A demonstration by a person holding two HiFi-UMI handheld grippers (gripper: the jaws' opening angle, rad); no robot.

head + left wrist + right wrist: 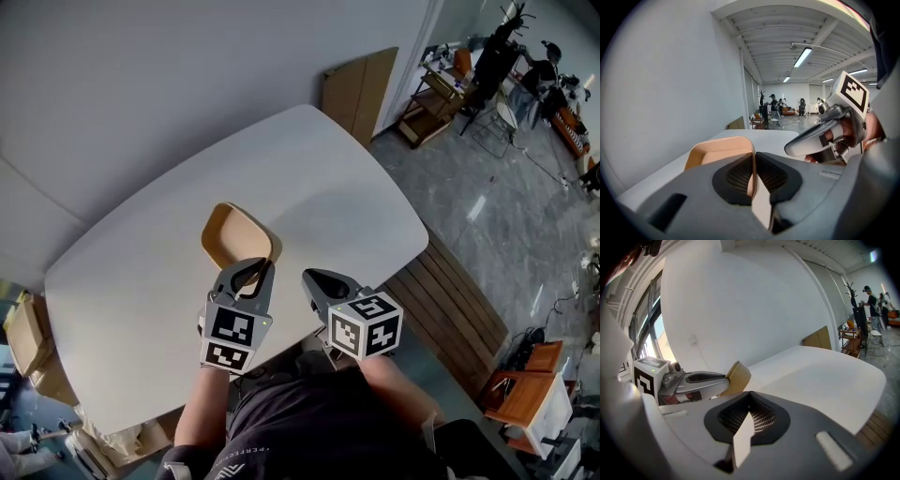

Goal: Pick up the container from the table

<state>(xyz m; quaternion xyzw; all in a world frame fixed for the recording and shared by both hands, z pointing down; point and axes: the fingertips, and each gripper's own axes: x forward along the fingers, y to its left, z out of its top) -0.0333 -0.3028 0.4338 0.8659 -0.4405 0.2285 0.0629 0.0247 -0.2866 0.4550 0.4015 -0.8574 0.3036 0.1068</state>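
The container is a shallow tan tray with rounded corners, held tilted over the white table. My left gripper is shut on its near wall. In the left gripper view the thin rim is pinched between the two dark pads and the tray stretches away to the left. My right gripper is beside it on the right, apart from the tray, shut with nothing in it. The right gripper view shows its pads meeting, with the left gripper and the tray's edge beyond.
A cardboard panel leans on the wall behind the table. Wooden slats lie along the table's right edge. Cardboard boxes stand at the left. A shelving cart and people are far off across the hall.
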